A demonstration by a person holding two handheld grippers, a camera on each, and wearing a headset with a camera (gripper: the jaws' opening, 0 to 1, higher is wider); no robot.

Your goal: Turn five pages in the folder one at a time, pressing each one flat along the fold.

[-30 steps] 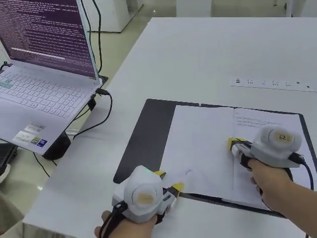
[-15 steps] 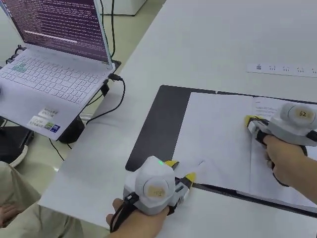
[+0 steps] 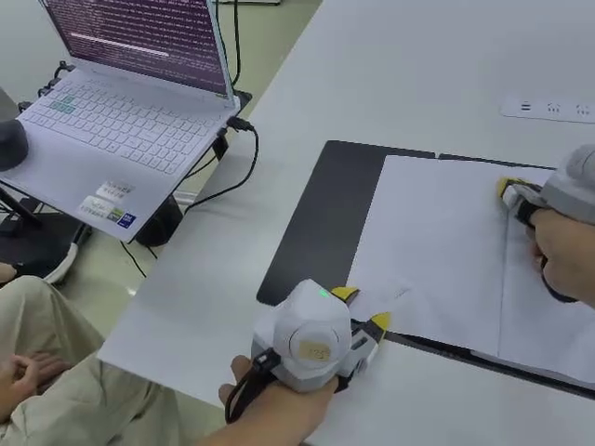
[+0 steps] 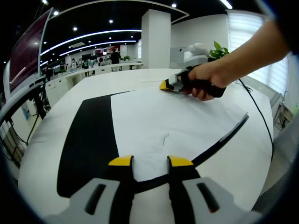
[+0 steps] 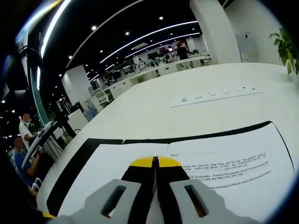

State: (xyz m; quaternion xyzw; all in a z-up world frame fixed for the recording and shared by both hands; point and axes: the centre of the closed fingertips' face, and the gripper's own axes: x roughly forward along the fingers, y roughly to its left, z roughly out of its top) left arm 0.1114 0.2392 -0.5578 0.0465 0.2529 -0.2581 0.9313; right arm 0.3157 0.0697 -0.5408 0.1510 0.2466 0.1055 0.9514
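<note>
Folder open flat, one gripper at each side of the blank page.
Bottom centre of the head view: I have the left gripper (image 3: 363, 308) at the near edge of the black folder (image 3: 316, 223), fingers apart by the blank page's (image 3: 428, 242) lower edge. The folder lies open at the lower right on the white table (image 3: 390, 74). At the right edge, the right gripper (image 3: 509, 190) has its fingers together, tips on the fold between the blank page and the printed page (image 5: 224, 163). Farther off: laptop (image 3: 139, 121) upper left, power strip (image 3: 548, 109) upper right.
</note>
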